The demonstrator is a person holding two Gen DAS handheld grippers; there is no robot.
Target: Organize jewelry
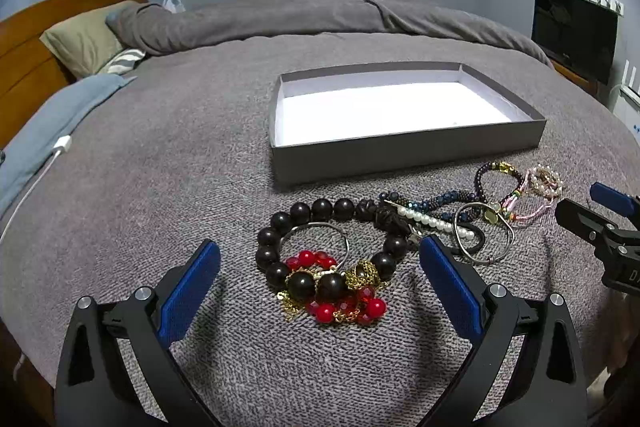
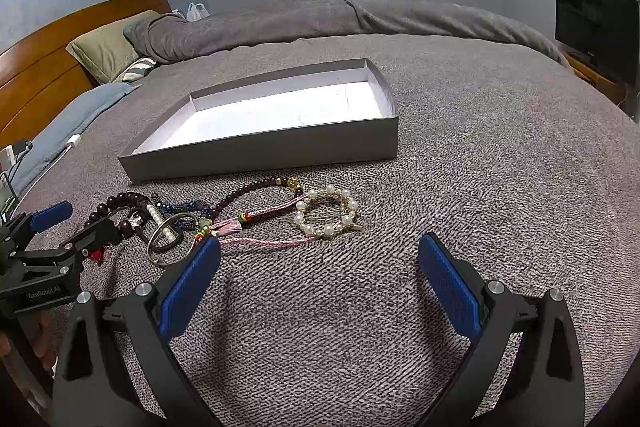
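Plainly one box (grey), two grippers spread.

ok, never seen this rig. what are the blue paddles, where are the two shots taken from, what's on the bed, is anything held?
The blue paddles are the jaws of two handheld grippers; a person holds one in each hand. Each picture comes from a fisheye camera on one gripper, looking along its jaws. The left gripper hovers open over a dark bead bracelet tangled with red beads. The right gripper is open near a pearl ring piece. An open grey box sits beyond on the grey blanket. Nothing is held.
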